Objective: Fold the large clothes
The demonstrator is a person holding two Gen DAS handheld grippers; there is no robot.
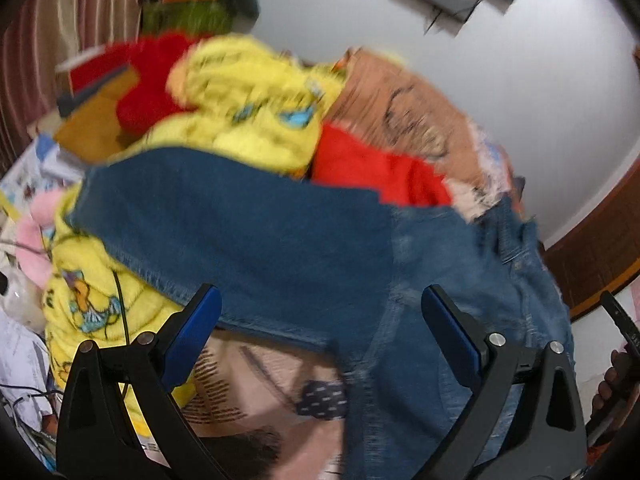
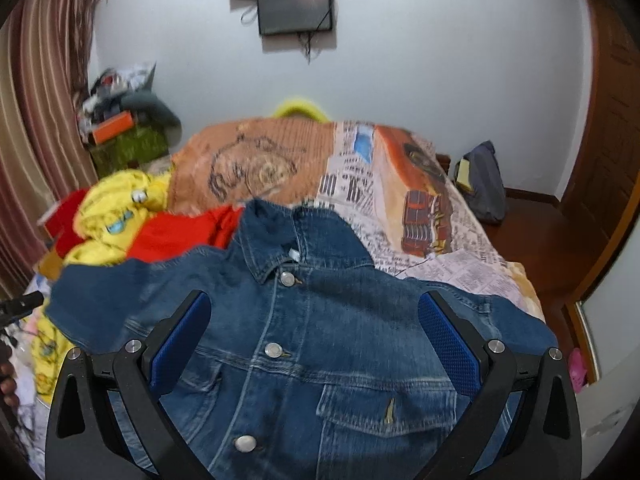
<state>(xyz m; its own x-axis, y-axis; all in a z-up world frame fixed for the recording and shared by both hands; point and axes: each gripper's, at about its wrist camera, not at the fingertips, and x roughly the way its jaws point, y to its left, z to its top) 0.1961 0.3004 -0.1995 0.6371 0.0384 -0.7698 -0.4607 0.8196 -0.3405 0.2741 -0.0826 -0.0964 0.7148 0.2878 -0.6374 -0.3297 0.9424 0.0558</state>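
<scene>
Right wrist view: the denim jacket [image 2: 304, 344] lies front up and buttoned on the near part of the bed [image 2: 452, 248], collar far, with the right gripper [image 2: 314, 340] spread wide above its chest. The left gripper [image 1: 320, 324] is wide too, empty over a sleeve, with a yellow blanket [image 1: 248, 116] and red cloth [image 1: 360, 168] piled beyond.

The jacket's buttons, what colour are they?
Silvery metal, on the blue denim jacket; the buttons show best in the right wrist view.

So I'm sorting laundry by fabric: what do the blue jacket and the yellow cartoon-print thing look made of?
The blue jacket looks like denim: faded indigo weave, pale contrast stitching, shiny metal shank buttons. The yellow cartoon-print blanket seems soft and fluffy, probably fleece or plush, though blur leaves that uncertain.
</scene>
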